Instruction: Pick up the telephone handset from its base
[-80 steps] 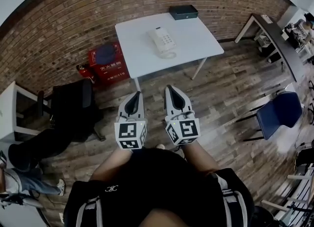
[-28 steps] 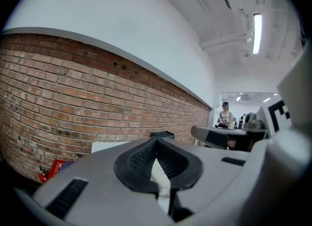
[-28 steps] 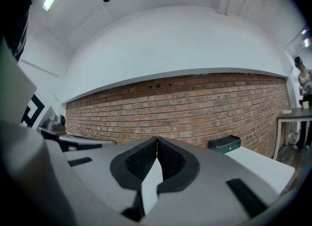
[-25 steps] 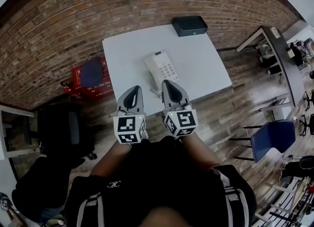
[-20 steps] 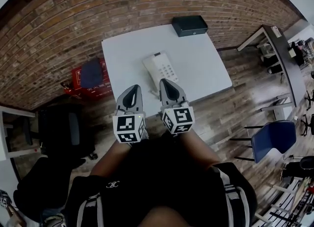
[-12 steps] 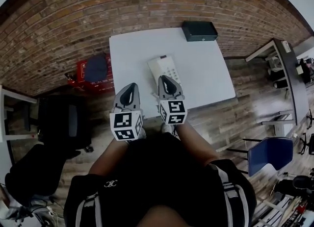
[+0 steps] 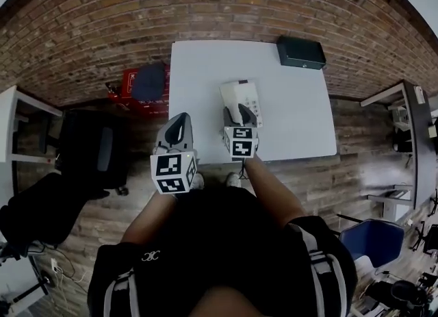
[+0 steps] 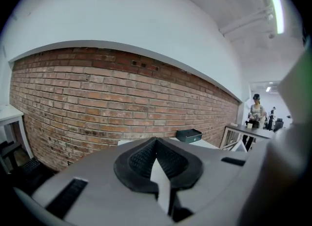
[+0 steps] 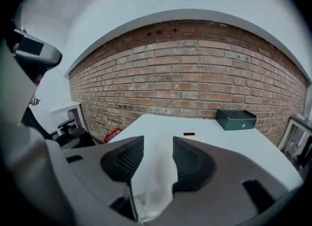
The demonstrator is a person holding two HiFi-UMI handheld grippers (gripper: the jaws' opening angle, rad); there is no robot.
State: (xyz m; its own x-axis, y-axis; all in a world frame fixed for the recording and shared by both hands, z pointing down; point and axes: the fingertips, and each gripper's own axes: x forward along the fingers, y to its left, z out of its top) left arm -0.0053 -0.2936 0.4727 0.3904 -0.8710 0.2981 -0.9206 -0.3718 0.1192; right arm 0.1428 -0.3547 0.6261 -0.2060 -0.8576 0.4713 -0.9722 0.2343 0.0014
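Hovering just above telephone base (image 7: 248, 93) on white table (image 7: 301, 124): right gripper (image 7: 239, 110), jaws opening, handset (image 9: 155, 171) in gap, pads not yet pressing. Left gripper (image 7: 179, 120) closed, empty, left of base. Risk of pinching handset off-centre and tipping it; of nudging light base sideways on descent.

White table (image 7: 198, 79); on it, a white telephone (image 7: 241, 95) near mid-front; a dark box (image 7: 300, 53) at the far right corner
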